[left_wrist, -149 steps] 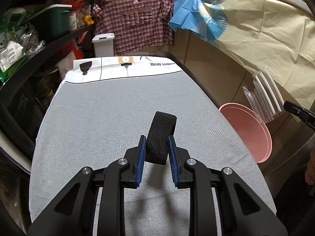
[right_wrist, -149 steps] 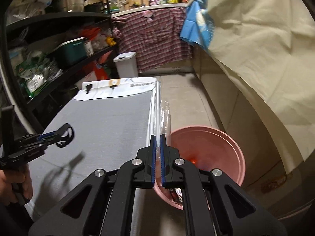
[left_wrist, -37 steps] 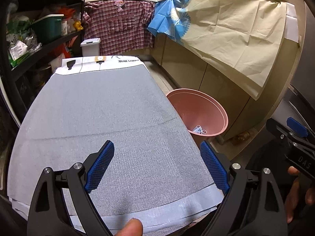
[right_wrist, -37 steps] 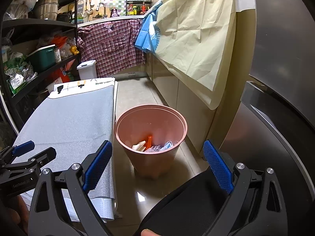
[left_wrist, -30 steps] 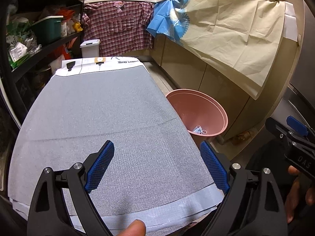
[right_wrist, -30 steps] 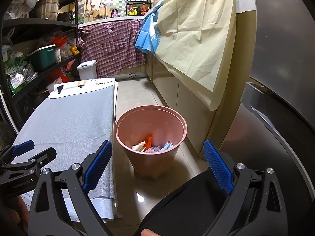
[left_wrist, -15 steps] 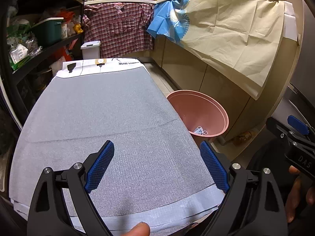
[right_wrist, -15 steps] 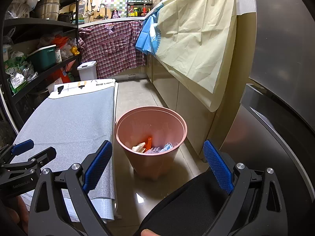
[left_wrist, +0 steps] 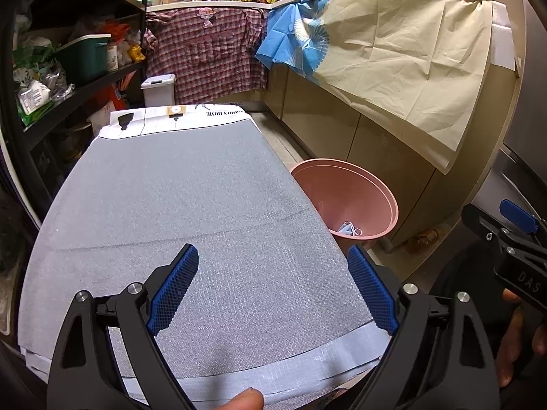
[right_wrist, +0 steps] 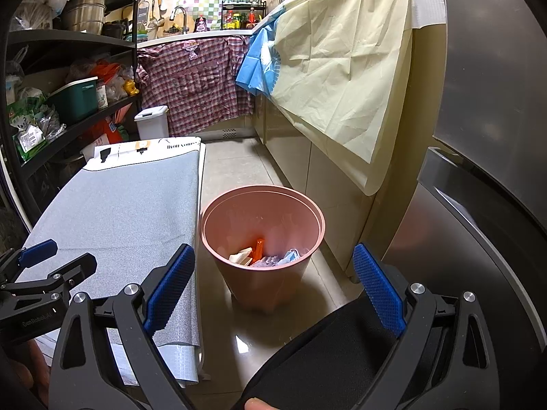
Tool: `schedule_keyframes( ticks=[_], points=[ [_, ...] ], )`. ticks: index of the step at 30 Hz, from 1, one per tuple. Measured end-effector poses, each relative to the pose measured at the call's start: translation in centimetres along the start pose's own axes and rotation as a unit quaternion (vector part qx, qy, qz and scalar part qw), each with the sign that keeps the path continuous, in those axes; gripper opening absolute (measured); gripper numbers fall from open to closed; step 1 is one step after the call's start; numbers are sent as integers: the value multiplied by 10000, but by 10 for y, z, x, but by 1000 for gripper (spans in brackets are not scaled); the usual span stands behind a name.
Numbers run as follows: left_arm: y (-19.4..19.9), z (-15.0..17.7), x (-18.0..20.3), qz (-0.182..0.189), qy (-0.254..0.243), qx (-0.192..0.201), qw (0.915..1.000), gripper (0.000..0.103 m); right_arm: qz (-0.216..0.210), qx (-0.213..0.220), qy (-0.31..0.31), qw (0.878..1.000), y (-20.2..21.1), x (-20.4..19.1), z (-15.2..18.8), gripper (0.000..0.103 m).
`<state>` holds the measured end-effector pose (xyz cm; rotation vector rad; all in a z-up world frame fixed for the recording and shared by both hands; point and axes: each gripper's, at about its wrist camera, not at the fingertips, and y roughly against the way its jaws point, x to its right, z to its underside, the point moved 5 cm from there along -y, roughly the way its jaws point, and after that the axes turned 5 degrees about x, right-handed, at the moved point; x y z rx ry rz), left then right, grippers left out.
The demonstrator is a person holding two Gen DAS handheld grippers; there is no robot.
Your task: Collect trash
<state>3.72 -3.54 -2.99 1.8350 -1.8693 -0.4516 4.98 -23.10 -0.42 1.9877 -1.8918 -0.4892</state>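
Note:
A pink bin point(right_wrist: 263, 239) stands on the floor just right of the grey-covered table point(right_wrist: 126, 212). Inside it lie an orange piece point(right_wrist: 259, 247), a blue face mask point(right_wrist: 290, 256) and pale scraps. The left wrist view shows the same pink bin point(left_wrist: 345, 198) with a mask point(left_wrist: 348, 230) at its bottom. My left gripper point(left_wrist: 270, 294) hangs open over the near end of the table point(left_wrist: 177, 188), holding nothing. My right gripper point(right_wrist: 271, 290) is open too, low over the floor in front of the bin.
Dark shelves point(right_wrist: 68, 78) packed with goods run along the left. A small white lidded bin point(right_wrist: 152, 123) and a hung plaid shirt point(right_wrist: 195, 82) stand at the far end. Cabinets draped in cream cloth point(right_wrist: 342, 75) and a steel fridge point(right_wrist: 478, 171) line the right.
Five seconds ago the left gripper held a black band and the right held clear plastic over the bin; both are open and empty now. Over the last second almost nothing moved.

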Motion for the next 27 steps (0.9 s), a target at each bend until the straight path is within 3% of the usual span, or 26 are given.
schedule_keyframes(
  ticks=[17,27],
  points=[
    [1,1,0,152,42,94,9998,86,-6,11,43,10000,0,-1,0,92],
    [-3,1,-1,38,34,-7,10000,86,-12,10,87,10000,-1,0,-1,92]
  ],
)
